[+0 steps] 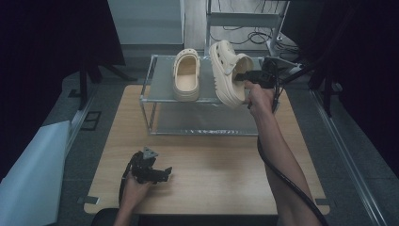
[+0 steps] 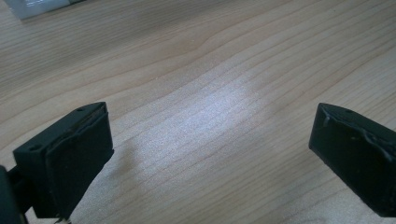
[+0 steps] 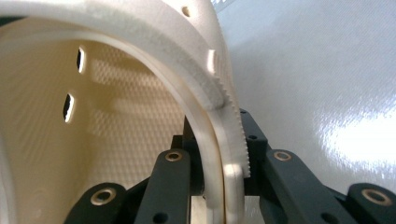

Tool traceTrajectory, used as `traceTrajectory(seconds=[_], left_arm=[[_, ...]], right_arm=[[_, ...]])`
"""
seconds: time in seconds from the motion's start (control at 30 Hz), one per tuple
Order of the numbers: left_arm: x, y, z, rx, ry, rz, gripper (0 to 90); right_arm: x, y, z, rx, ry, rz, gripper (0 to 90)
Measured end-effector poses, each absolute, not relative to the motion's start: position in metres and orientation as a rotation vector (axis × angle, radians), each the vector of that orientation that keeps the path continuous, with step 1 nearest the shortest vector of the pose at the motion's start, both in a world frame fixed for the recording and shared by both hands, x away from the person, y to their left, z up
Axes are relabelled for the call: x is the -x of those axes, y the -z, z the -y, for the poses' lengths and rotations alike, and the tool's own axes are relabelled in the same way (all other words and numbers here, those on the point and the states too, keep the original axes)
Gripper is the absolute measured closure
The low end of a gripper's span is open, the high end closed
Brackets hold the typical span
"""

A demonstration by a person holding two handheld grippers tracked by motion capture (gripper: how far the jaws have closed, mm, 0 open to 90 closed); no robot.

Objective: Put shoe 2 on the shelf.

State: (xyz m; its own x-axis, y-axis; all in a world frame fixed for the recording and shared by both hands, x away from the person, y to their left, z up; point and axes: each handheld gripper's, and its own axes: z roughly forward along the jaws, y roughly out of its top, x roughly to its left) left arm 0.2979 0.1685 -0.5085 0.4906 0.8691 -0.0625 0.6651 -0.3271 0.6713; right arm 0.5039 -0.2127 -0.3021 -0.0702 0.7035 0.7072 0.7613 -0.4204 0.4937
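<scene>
High view: right gripper (image 1: pixel 244 76) clamps tilted clog (image 1: pixel 227 73) above rack (image 1: pixel 149 77); left gripper (image 1: pixel 162 175) gapes empty.

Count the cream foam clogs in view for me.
2. One cream foam clog lies flat on the metal rack's top shelf; the other clog, tilted on edge, is clamped in the right gripper.

No legible text, label, brand, number or sign on any surface here.
</scene>
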Motion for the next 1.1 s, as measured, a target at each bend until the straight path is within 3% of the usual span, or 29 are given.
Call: traceTrajectory(seconds=[0.6, 0.7, 0.9, 1.1], left_arm=[[-0.299, 0.51, -0.168, -2.098, -0.395, -1.255, 0.0], [-0.299, 0.51, -0.167, -2.1, -0.394, -1.253, 0.0], [-0.298, 0.51, -0.166, -2.101, -0.393, -1.253, 0.0], [-0.298, 0.51, -0.166, -2.107, -0.388, -1.251, 0.0]], right_arm=[[-0.535, 0.312, 0.179, 2.324, 1.468, 1.68, 76.3], [-0.536, 0.311, 0.176, 2.333, 1.472, 1.687, 73.9], [-0.538, 0.308, 0.164, 2.316, 1.51, 1.717, 57.9], [-0.541, 0.306, 0.153, 2.348, 1.516, 1.735, 54.6]])
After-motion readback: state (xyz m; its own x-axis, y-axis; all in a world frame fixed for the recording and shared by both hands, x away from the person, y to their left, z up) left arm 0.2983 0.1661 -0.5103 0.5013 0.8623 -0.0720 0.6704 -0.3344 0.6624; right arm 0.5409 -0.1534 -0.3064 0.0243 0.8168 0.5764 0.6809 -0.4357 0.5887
